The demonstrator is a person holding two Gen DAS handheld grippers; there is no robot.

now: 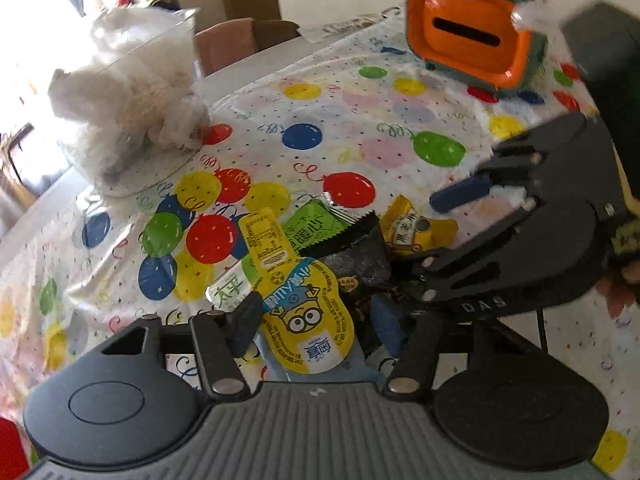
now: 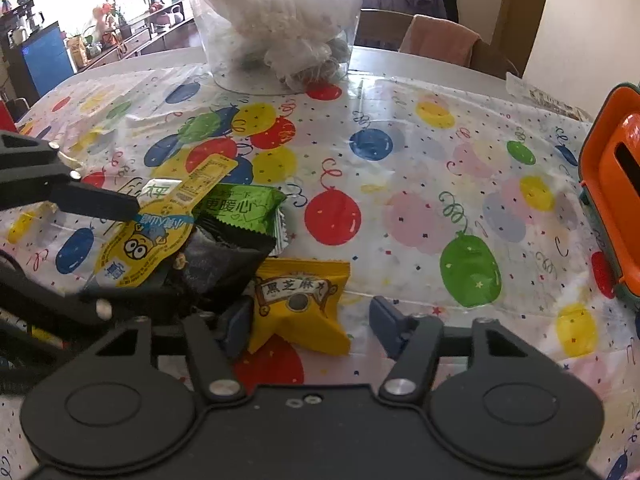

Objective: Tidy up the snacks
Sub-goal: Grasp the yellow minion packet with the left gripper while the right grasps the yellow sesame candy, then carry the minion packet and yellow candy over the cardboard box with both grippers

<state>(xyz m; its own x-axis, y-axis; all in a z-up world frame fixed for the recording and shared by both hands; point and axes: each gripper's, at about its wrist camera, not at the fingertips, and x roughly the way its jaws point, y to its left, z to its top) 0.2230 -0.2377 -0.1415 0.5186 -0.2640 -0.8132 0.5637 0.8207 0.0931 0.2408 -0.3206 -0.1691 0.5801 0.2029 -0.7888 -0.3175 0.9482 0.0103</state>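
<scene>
The right gripper (image 2: 310, 326) stood part-open around the yellow packet (image 2: 298, 304), its left pad touching; the packet's long axis ran 12 to 6; the left gripper (image 1: 316, 320) straddled the minion pouch (image 1: 306, 312), grip unclear

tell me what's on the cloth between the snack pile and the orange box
Nothing: between the snack pile and the orange box only bare balloon-print tablecloth shows, clearest in the right wrist view.

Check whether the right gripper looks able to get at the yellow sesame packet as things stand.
Probably yes: the yellow sesame packet lies between the right gripper's open fingers, uncovered, though the black packet crowds its left edge.
</scene>
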